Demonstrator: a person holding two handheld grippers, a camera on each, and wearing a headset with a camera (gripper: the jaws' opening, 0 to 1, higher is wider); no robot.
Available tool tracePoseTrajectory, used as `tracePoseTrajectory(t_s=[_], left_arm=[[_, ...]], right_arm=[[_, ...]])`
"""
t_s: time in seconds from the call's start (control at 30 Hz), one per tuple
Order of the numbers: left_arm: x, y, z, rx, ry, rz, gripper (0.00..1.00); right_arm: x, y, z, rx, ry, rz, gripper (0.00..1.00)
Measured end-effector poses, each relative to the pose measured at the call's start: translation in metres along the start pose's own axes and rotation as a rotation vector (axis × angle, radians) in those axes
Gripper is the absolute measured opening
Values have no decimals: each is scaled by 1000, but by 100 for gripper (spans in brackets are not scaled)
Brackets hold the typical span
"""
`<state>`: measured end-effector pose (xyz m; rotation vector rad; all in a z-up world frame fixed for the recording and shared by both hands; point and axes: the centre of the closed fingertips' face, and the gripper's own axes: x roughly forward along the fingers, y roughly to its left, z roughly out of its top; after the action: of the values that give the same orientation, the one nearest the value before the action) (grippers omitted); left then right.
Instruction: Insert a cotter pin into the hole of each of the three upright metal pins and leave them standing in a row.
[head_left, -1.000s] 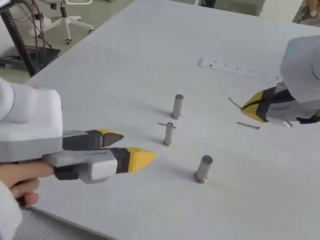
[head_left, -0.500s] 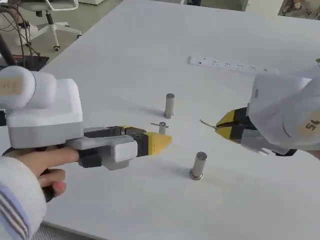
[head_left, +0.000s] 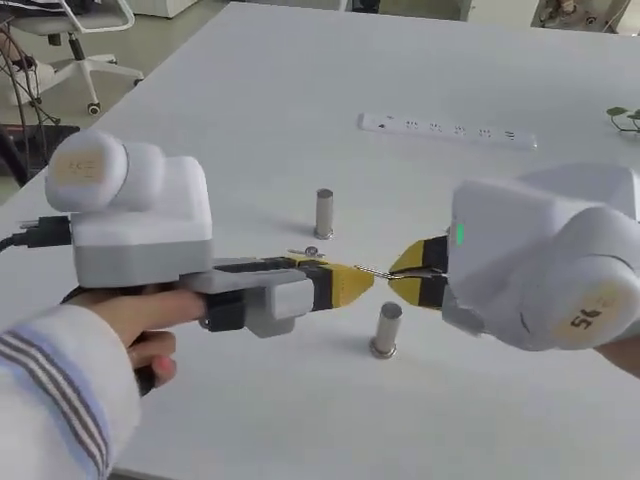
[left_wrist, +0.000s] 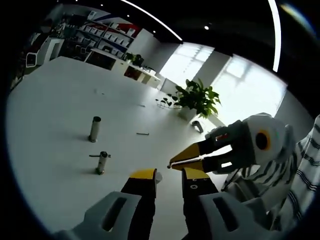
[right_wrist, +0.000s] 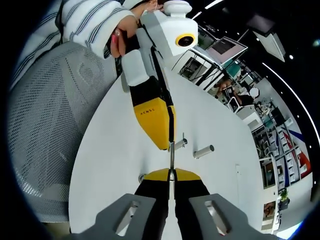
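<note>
Plainly, the right claw (right_wrist: 171, 176) was clamped on a cotter pin (right_wrist: 171, 159) that jutted straight out from its tips toward the left claw (left_wrist: 169, 177). The left claw's jaws stood slightly apart, with a bare metal pin (left_wrist: 94, 129) and a fitted metal pin (left_wrist: 102, 162) off to their left.

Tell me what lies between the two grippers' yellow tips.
A thin cotter pin, held in the shut right gripper, with its free end pointing at the left gripper. The head view shows it, and so does the right gripper view.
</note>
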<state>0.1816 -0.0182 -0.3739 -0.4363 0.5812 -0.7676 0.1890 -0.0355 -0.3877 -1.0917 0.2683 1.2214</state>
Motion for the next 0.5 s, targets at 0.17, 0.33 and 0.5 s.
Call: tracePoseTrajectory(t_s=[0.17,0.33,0.5], left_arm=[[3,-2,1,-6,0,-11,12],[4,-2,0,-4,1,-19,5],[3,-2,-2,-9,5,-28,0]], right_arm=[[0,1,5,0,-10,2,0],[0,5,11,-9,-23,11,0],[0,7,14,-26,-25,18,0]])
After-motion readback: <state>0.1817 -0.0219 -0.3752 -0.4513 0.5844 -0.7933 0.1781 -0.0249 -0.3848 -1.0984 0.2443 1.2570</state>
